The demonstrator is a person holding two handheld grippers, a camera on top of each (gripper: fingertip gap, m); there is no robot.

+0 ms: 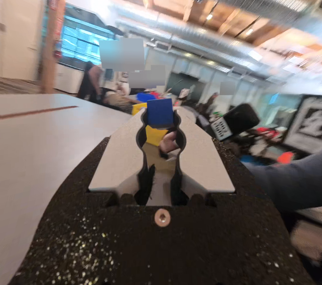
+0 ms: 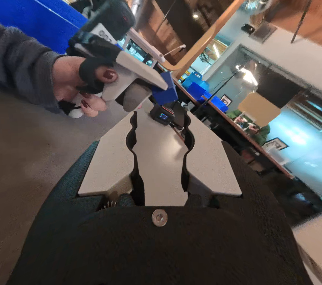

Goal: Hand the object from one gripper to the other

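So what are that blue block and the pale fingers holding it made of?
The block looks like matte painted wood or hard plastic: flat faces, crisp edges, no shine. I cannot tell which. The left gripper's fingers look like matte grey plastic with a fine grainy surface, perhaps printed, and have a dark, wavy lining that may be rubber.

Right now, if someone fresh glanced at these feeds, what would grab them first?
The blue block, pinched at the left gripper tips and held in the air. Next, the right gripper, open and empty just below it. A small black camera sits on the grey table beyond.
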